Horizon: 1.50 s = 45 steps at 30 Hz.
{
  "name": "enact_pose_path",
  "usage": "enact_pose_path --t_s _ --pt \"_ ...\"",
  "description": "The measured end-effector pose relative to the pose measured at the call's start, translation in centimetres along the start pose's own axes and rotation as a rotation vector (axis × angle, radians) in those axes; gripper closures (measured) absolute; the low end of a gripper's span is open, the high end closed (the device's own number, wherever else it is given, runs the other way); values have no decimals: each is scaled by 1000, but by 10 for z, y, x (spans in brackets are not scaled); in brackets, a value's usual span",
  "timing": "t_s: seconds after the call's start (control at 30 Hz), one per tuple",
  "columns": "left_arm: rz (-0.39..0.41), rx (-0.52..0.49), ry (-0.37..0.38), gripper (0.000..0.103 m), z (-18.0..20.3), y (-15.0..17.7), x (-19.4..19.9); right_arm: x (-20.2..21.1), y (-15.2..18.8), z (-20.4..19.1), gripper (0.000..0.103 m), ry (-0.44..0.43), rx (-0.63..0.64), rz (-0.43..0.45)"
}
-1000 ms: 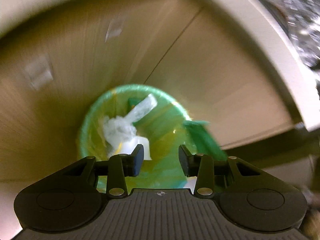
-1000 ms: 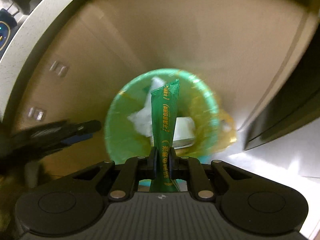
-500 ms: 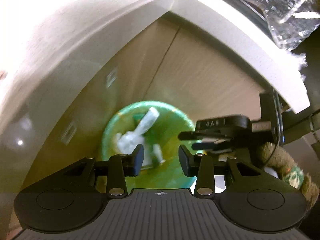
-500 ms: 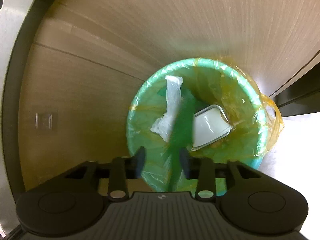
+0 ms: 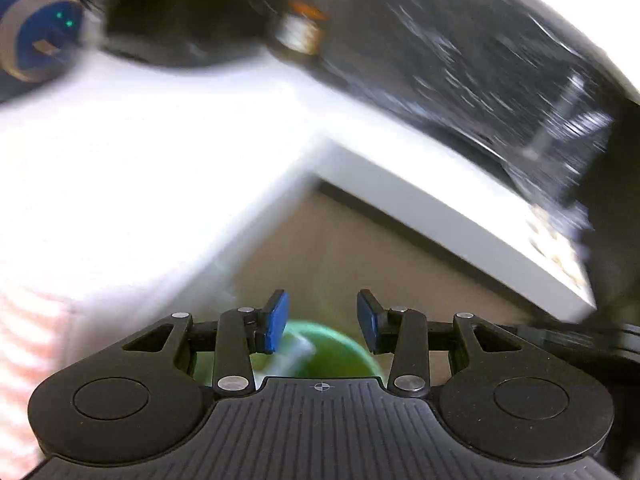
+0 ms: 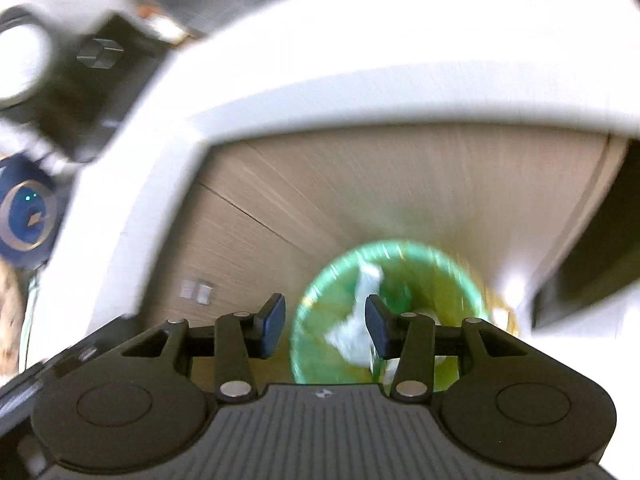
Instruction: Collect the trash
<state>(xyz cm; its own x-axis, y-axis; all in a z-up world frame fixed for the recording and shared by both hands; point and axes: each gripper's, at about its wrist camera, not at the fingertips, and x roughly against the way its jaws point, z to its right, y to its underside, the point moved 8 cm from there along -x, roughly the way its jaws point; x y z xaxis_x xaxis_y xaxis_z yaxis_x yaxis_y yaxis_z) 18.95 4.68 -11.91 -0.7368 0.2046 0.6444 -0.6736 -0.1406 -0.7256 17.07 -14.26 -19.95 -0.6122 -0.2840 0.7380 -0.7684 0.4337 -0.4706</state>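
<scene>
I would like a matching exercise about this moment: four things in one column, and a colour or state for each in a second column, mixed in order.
Things:
1. trash bin
2. right gripper
3. crumpled plastic wrap
4. cabinet front

Descriptions:
a. light wood grain
b. whitish, lying inside the bin
c. green, lined with a yellowish bag
d. open, nothing between its fingers

Right pairs: 1-c, 2-d, 3-b, 4-a
</scene>
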Motion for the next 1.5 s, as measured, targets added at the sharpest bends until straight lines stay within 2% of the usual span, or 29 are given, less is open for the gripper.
enact_pose_path --t_s 0.03,0.07,0.13,0.2,0.27,0.33,0.4,0.5,0.67,0.77,0.93,1.07,1.23,1.5 --pt "28 39 -30 61 1 -2 10 16 -4 -9 59 -19 46 30" --pt "61 58 -24 61 6 -3 20 36 -7 -17 58 -26 88 62" --pt "114 25 -60 61 17 -3 39 73 -9 -28 50 -49 169 134" --pt "181 16 -102 61 26 -2 61 112 -6 -39 36 -64 279 238" --pt "232 17 -88 61 39 2 77 144 1 -45 33 -36 366 338" --pt "286 -25 -98 61 53 9 90 161 10 -44 33 -28 441 398" --pt "286 -54 -84 61 64 19 97 172 19 -43 33 -23 493 441" --pt "271 -24 -53 61 78 39 103 177 34 -39 33 -1 542 479" --pt "282 17 -60 61 75 65 123 180 50 -40 33 -40 559 456" --pt "296 47 -104 61 64 71 139 182 51 -49 33 -68 553 472" --pt "326 14 -211 61 48 81 170 185 57 -60 33 -139 537 456" --pt "330 -28 -219 61 51 89 181 187 71 -70 32 -167 572 435" --pt "344 -62 -228 61 54 94 192 182 84 -79 32 -144 609 423" --pt "328 -88 -215 61 59 96 190 179 98 -71 32 -127 610 401"
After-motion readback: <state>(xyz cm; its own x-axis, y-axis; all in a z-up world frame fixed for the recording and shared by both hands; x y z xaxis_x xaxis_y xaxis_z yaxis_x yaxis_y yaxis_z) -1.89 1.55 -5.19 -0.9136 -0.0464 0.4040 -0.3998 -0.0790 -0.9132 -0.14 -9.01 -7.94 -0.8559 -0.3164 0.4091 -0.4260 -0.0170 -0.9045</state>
